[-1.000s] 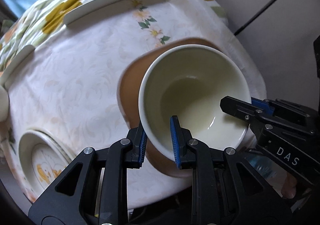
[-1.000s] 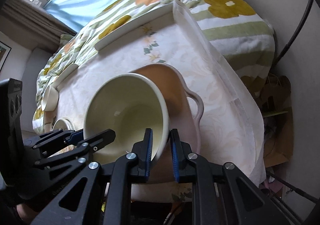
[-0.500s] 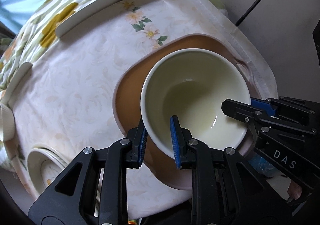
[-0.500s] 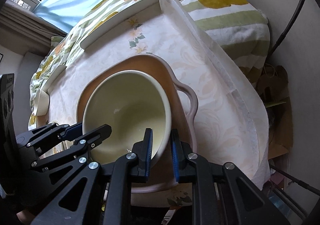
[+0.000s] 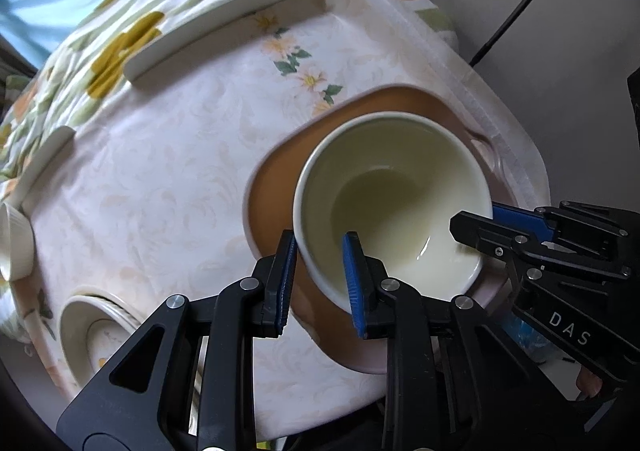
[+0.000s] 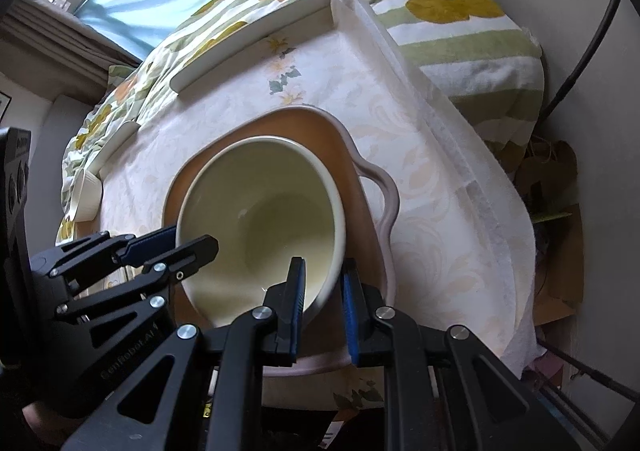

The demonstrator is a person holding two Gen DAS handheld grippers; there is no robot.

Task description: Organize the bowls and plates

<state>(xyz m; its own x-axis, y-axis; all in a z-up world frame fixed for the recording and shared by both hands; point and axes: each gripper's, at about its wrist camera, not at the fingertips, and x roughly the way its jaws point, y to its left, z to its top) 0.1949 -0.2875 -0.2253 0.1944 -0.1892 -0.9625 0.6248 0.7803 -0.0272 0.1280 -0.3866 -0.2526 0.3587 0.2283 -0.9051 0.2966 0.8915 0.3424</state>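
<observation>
A large cream bowl [image 5: 394, 203] sits in a brown tray with a pink rim and handle [image 5: 276, 175] on the white floral tablecloth. My left gripper [image 5: 320, 263] is shut on the bowl's near-left rim, one finger inside, one outside. My right gripper [image 6: 322, 287] is shut on the bowl [image 6: 264, 211] at its near-right rim, above the tray [image 6: 380, 191]. Each gripper shows in the other's view.
A stack of patterned plates [image 5: 100, 335] lies at the table's near-left. A small white ribbed cup [image 5: 16, 243] stands at the left edge. A long white dish [image 5: 224, 31] lies at the back. The table edge drops off right toward a cable and wall.
The bowl has gone from tilted and raised to level and low in the brown tray. Both grippers came down with it and stay shut on its rim.
</observation>
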